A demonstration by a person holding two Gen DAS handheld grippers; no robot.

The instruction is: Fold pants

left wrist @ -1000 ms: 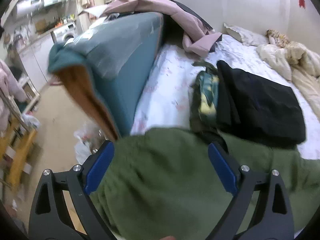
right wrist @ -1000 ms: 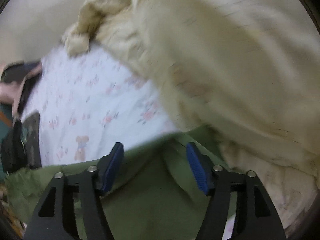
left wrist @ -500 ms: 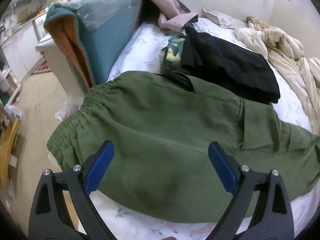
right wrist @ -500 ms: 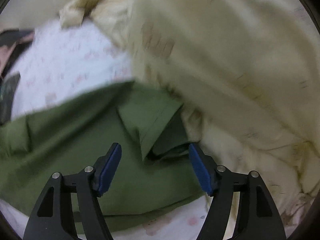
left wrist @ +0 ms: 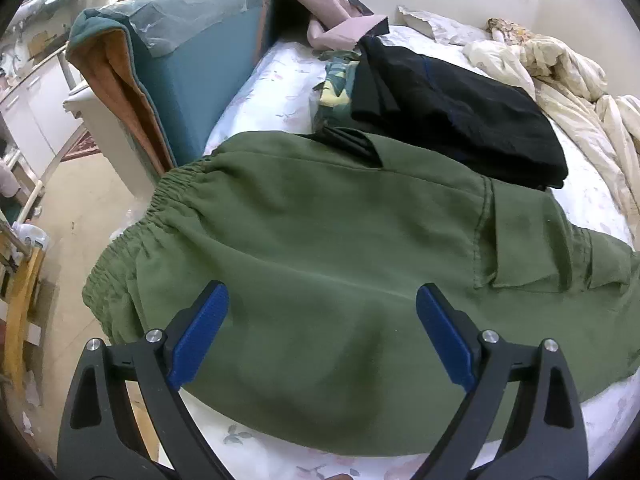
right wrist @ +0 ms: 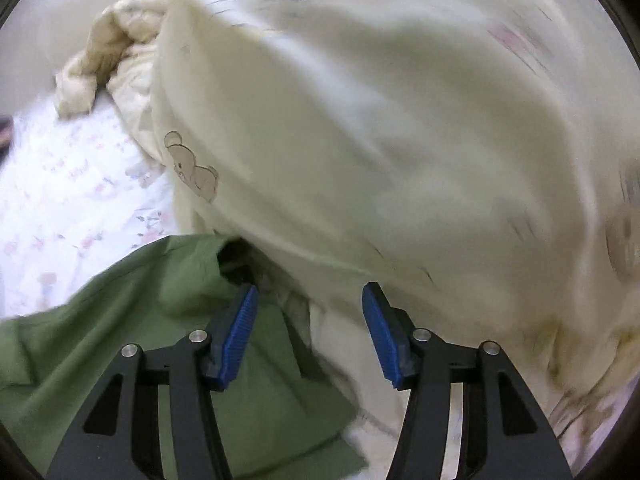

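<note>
Your left hand-held gripper [left wrist: 322, 312] tilts steeply down over the pants [left wrist: 320, 248], jaws wide and empty. Your right hand-held gripper [right wrist: 308, 316] tilts down too, jaws closing, gripping nothing, at the pants' edge beside the quilt [right wrist: 400, 140]. One pair of pants lies flat on the bed [left wrist: 280, 80], waistband left, legs running right.

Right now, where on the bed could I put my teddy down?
Bare floral sheet lies between the teal cushion and the black folded clothes. Another patch sits left of the cream duvet, above the green pants. The middle is crowded.
</note>
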